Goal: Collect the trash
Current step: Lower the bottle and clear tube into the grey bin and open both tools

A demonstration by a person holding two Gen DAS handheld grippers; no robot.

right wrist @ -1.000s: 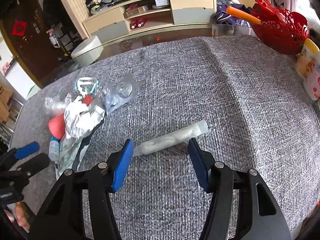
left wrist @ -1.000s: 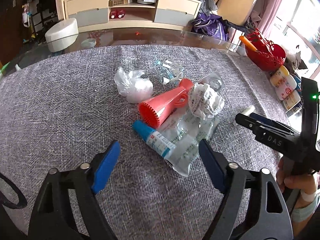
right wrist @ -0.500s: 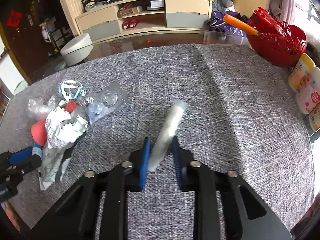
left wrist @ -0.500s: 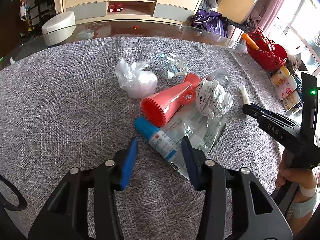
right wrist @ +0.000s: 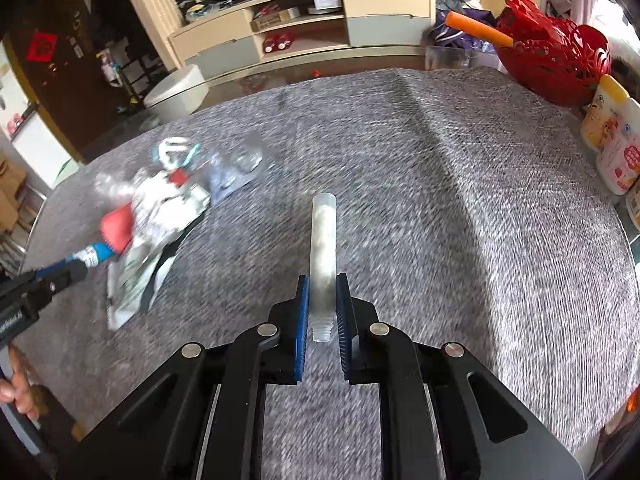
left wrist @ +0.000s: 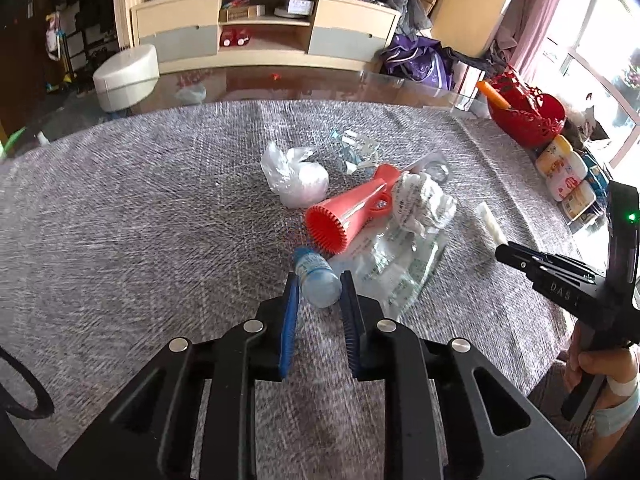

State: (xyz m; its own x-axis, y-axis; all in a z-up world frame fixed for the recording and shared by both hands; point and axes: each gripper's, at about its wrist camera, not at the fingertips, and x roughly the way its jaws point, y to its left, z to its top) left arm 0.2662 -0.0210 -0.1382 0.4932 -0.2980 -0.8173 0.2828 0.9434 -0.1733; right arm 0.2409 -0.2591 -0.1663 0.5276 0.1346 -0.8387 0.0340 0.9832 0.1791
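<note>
My left gripper (left wrist: pixel 318 286) is shut on a small blue-capped bottle (left wrist: pixel 316 280) at the near edge of a trash pile on the grey cloth. The pile holds a red cone-shaped piece (left wrist: pixel 352 212), crumpled printed paper (left wrist: pixel 420 204), a clear wrapper (left wrist: pixel 396 264), a white plastic bag (left wrist: pixel 294 178) and a blister pack (left wrist: pixel 434 168). My right gripper (right wrist: pixel 323 292) is shut on a clear tube (right wrist: pixel 323 240), which points away from it above the cloth. The tube also shows in the left wrist view (left wrist: pixel 490 224). The pile lies to the left in the right wrist view (right wrist: pixel 160 208).
A red basket (left wrist: pixel 528 116) with an orange stick stands at the table's far right, with baby-product bottles (left wrist: pixel 564 176) beside it along the right edge. A glass strip (left wrist: pixel 280 84) borders the cloth at the back. A white stool and a shelf unit stand beyond.
My left gripper closed on the blue-capped bottle and turned it end-on. My right gripper closed on the clear tube, which swung from lying crosswise to pointing forward.
</note>
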